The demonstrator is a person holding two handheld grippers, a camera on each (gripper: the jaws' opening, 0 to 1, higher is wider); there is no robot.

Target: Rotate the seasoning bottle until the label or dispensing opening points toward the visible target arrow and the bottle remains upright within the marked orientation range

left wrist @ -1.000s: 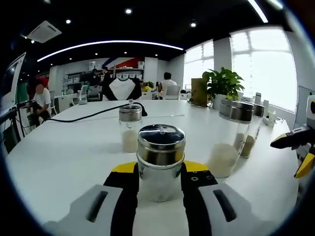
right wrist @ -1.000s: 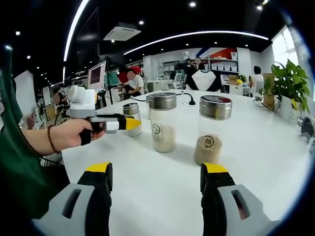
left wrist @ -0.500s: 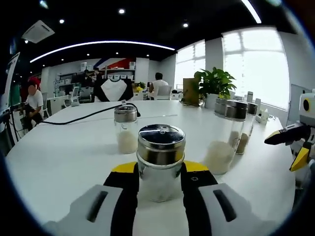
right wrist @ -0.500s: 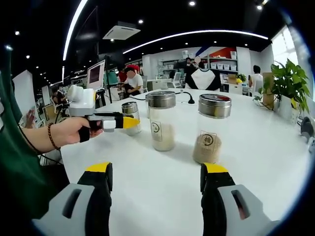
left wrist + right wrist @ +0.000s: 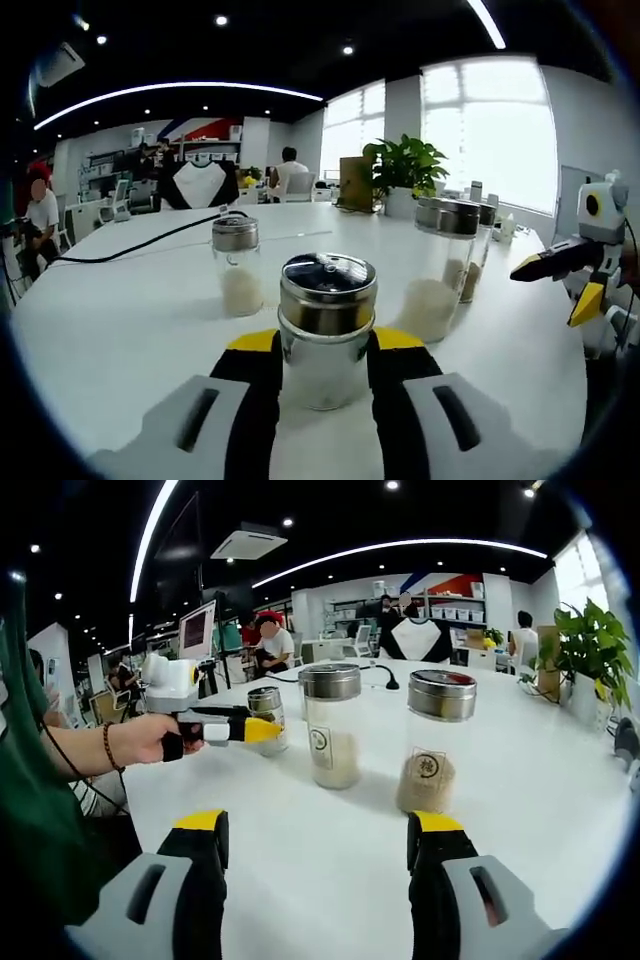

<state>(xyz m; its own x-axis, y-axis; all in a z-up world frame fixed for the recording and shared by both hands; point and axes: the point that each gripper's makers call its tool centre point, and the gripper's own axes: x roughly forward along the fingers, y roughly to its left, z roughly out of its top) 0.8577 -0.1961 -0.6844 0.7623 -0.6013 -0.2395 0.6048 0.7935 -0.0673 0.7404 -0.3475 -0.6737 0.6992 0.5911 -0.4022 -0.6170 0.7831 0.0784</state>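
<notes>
A small glass seasoning bottle (image 5: 327, 335) with a steel shaker lid stands upright on the white table (image 5: 120, 330). My left gripper (image 5: 325, 342) is shut on it, with the yellow-tipped jaws pressed to both sides of the glass. In the right gripper view the same bottle (image 5: 266, 718) sits at the tip of the left gripper (image 5: 232, 729), which a person's hand (image 5: 140, 742) holds. My right gripper (image 5: 318, 830) stands open over bare table, apart from the jars. It also appears at the right edge of the left gripper view as the right gripper (image 5: 572, 272).
Another small shaker (image 5: 236, 264) stands behind the held bottle. A tall jar of white grains (image 5: 331, 725) and a jar of brown grains (image 5: 436, 740) stand mid-table. A black cable (image 5: 140, 243) and a potted plant (image 5: 402, 172) lie farther back. People sit at desks beyond.
The whole scene in the left gripper view has slid leftward while the bottle stays fixed between the jaws, so that gripper turned with the bottle. The right gripper view barely shifted.
</notes>
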